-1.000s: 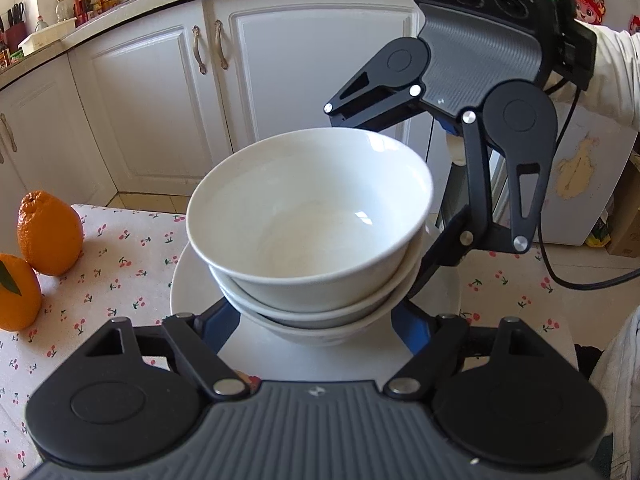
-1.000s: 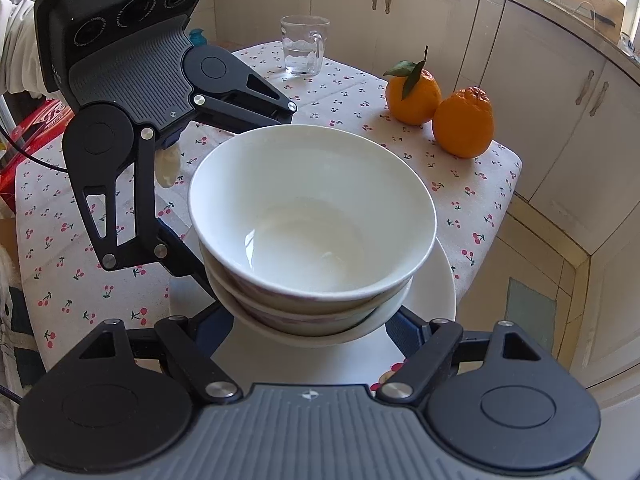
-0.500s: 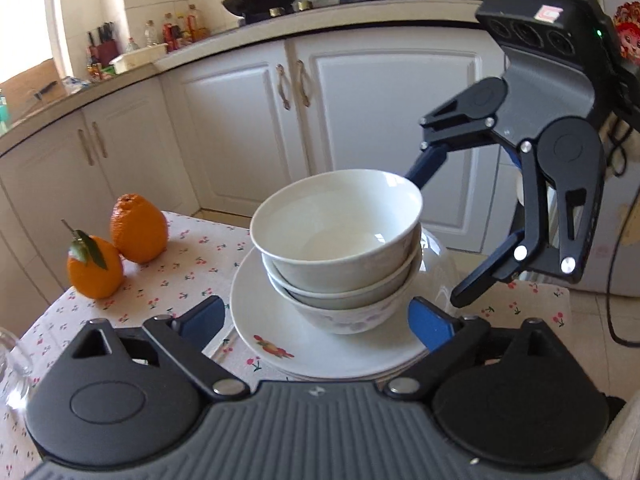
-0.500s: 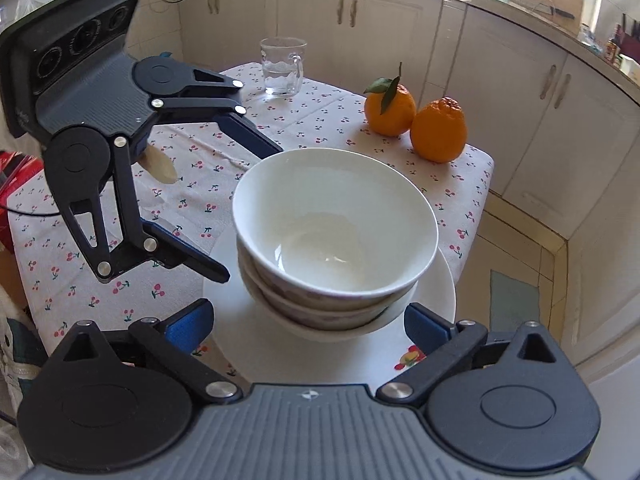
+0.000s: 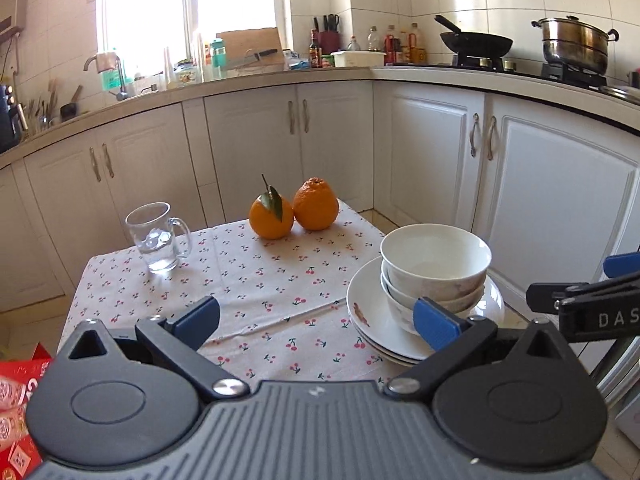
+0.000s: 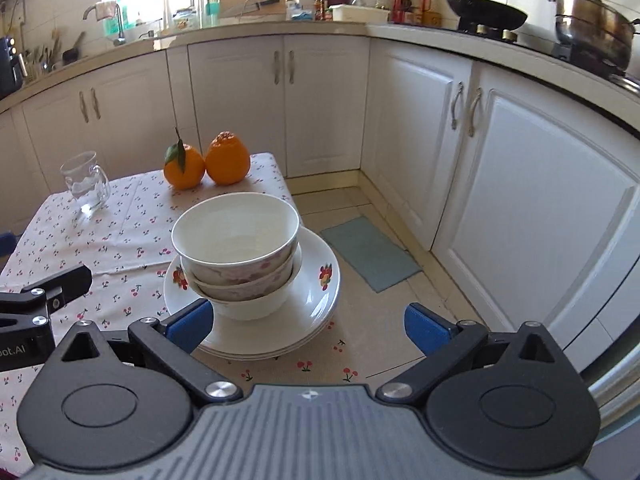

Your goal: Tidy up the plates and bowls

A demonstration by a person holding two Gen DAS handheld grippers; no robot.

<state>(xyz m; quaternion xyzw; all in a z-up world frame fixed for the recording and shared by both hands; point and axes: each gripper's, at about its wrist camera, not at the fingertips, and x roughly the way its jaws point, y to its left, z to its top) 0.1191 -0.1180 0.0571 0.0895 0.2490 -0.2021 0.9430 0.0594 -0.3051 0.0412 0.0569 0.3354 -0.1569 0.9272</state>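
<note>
Three nested bowls [image 6: 236,252] are stacked upright on a pile of plates [image 6: 320,280], and the whole stack is set at the table's [image 5: 248,280] right edge, close to its near right corner as seen from the left wrist view. The top bowl is plain white inside; the lower ones carry a reddish pattern on their outer walls. The plates bear small fruit motifs on the rim.

Two oranges [image 5: 294,210] are placed touching each other near the far edge of the table, one with a green leaf on its stem. A glass mug [image 5: 156,236] stands upright toward the far left corner, well apart from the stack. The table is covered by a cloth printed with cherries.

The left gripper [image 5: 316,316] is held over the near edge with its fingers spread wide and nothing between them. The right gripper [image 6: 308,322] is likewise released, its fingers spread wide and apart from the plates, with the near rim of the plates seen between the blue pads; nothing is grasped.
</note>
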